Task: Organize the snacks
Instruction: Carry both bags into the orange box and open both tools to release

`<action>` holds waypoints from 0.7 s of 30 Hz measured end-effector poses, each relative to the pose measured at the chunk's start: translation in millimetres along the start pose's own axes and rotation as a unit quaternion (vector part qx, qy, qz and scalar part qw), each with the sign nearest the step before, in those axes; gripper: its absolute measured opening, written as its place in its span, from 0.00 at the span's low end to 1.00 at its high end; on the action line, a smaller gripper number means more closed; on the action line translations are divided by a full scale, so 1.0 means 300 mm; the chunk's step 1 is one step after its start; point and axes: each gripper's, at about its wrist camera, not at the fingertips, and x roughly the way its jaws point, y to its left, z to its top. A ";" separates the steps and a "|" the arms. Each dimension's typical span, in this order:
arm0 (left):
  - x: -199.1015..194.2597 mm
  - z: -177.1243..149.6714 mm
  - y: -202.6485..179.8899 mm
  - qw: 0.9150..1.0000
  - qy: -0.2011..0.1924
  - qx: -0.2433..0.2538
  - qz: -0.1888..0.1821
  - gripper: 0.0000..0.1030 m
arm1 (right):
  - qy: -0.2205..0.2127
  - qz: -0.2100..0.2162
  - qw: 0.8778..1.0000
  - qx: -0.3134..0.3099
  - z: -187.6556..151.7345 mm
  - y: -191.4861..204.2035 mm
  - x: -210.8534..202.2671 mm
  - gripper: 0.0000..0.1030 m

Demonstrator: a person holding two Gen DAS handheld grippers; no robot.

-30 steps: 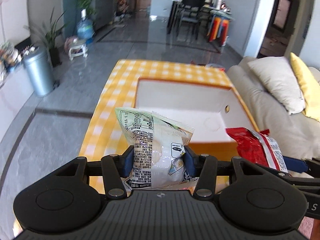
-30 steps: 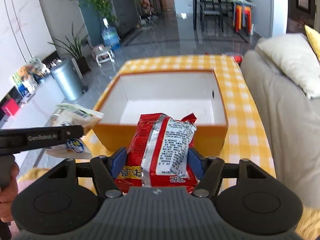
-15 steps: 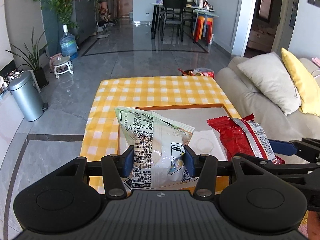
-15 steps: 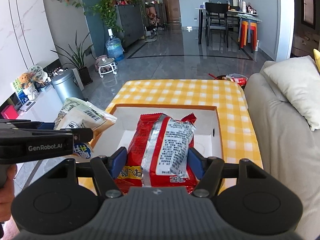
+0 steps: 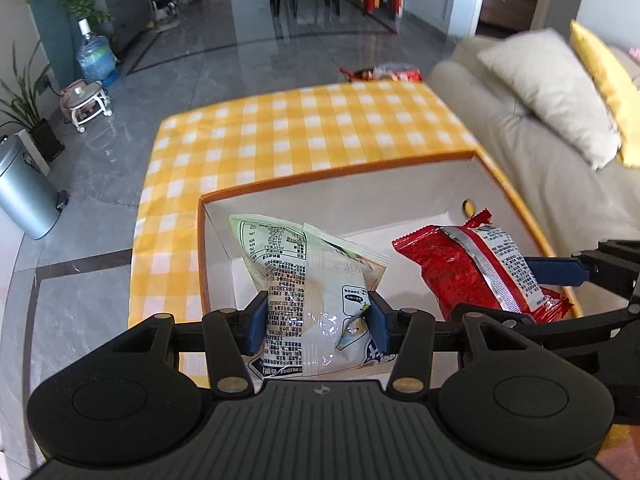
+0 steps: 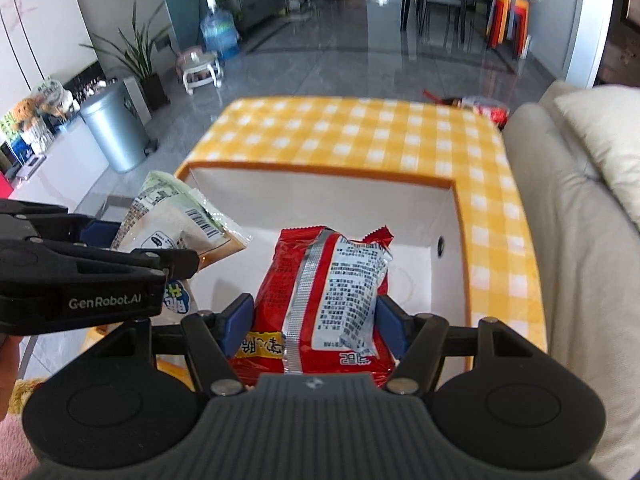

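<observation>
My left gripper [image 5: 318, 322] is shut on a white and pale green snack bag [image 5: 312, 280], which hangs over the left part of an orange-rimmed white box [image 5: 340, 172]. The same white bag [image 6: 180, 220] shows at the left of the right wrist view, held by the left gripper [image 6: 176, 258]. My right gripper [image 6: 314, 326] is shut on a red snack bag [image 6: 320, 288] with a silver seam, above the box's inside [image 6: 320, 200]. In the left wrist view the red bag [image 5: 468, 268] hangs over the right part of the box, with a blue pad of the right gripper [image 5: 556, 270] against it.
The box stands on a yellow checked tablecloth [image 5: 312, 128]. A beige sofa [image 5: 520, 152] with cushions runs along the right. More snack packets [image 6: 480, 106] lie at the table's far end. A grey bin [image 6: 114, 128] stands on the floor to the left.
Both grippers have carried their bags forward and a little down, from in front of the box's near wall to above its inside. Neither grip has changed.
</observation>
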 end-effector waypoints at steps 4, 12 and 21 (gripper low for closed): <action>0.079 0.006 -0.017 0.999 0.030 0.033 0.016 0.55 | 0.043 0.011 0.999 0.012 0.020 -0.027 0.096 0.62; 0.183 -0.003 -0.057 0.992 0.069 0.095 0.035 0.55 | 0.102 0.022 0.994 0.014 -0.003 -0.043 0.224 0.62; 0.268 -0.023 -0.079 0.982 0.126 0.129 0.050 0.56 | 0.148 0.030 0.988 0.027 -0.031 -0.066 0.323 0.63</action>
